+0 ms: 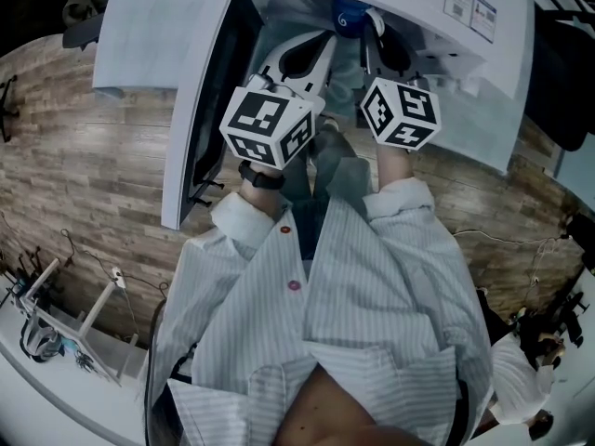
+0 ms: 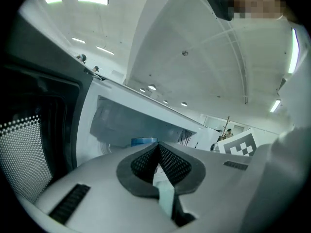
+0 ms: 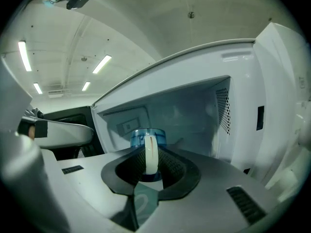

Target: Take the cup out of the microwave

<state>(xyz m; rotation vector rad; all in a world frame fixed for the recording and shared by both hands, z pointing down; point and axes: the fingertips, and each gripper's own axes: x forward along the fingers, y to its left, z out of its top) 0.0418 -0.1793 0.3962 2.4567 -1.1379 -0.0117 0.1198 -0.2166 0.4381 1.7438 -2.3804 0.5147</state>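
Note:
A blue cup (image 3: 148, 136) with a white handle (image 3: 151, 155) stands inside the open white microwave (image 3: 194, 110). My right gripper (image 3: 150, 154) is shut on that handle, the pads pressing it from both sides. In the head view the cup (image 1: 350, 17) shows just inside the microwave's mouth, with the right gripper (image 1: 379, 45) reaching in to it. My left gripper (image 1: 302, 59) hangs beside it at the opening. In the left gripper view its jaws meet at the tips with nothing between them, and the cup's rim (image 2: 143, 141) peeks over them.
The microwave door (image 1: 200, 110) stands swung open on the left, close to my left gripper. The floor (image 1: 84, 175) is wood-patterned. Metal stands (image 1: 65, 319) are at the lower left and another person (image 1: 530, 360) at the lower right.

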